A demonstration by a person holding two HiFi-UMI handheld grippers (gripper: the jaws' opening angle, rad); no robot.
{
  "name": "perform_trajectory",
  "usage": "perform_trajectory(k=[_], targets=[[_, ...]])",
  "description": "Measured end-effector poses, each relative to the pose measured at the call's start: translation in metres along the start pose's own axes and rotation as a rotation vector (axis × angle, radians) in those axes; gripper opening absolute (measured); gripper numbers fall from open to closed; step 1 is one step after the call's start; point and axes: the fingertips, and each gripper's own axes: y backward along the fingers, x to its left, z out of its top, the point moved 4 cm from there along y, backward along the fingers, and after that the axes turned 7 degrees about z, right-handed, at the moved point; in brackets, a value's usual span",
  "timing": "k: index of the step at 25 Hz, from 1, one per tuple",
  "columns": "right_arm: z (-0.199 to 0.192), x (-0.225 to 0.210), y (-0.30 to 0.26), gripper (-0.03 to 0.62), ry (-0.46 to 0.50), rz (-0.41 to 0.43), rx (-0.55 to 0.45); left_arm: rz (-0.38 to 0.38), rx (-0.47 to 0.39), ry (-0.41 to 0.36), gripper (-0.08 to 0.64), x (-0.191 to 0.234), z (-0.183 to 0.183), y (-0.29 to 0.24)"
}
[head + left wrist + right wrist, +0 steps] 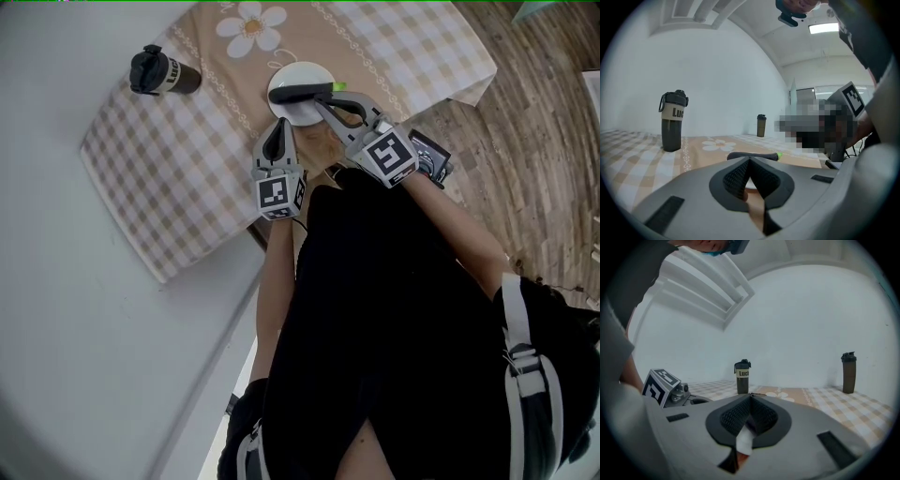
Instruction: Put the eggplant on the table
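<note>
A dark eggplant (295,92) with a green stem lies across a white plate (292,75) on the checked tablecloth. From the left gripper view the eggplant (752,155) shows just beyond the jaw tips. My right gripper (319,100) reaches in from the right. Its tips rest at the eggplant's stem end and its jaws are closed together. In the right gripper view (750,396) the eggplant is hidden behind the jaws, so I cannot tell whether any of it is pinched. My left gripper (278,125) hovers just in front of the plate, shut and empty (750,160).
A dark shaker bottle (164,72) stands on the table's far left part, also visible as the bottle (672,122) and the bottle (742,377). A second bottle (848,372) stands farther off. The wooden floor (525,141) lies right of the table edge.
</note>
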Motion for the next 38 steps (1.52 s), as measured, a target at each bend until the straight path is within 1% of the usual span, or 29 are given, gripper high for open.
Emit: perform_trajectory(k=[7, 15, 20, 38], targets=[[-0.003, 0.007, -0.001, 0.006, 0.006, 0.023, 0.018, 0.002, 0.006, 0.000, 0.014, 0.000, -0.001, -0.001], [-0.004, 0.009, 0.003, 0.006, 0.008, 0.016, 0.020, 0.006, 0.015, 0.002, 0.014, 0.001, -0.002, -0.001], [-0.002, 0.010, 0.001, 0.006, 0.012, 0.017, 0.018, -0.002, -0.001, 0.000, 0.012, 0.000, 0.000, 0.001], [-0.005, 0.016, 0.004, 0.006, 0.018, 0.035, 0.033, -0.002, 0.001, -0.003, 0.013, 0.001, 0.000, 0.000]])
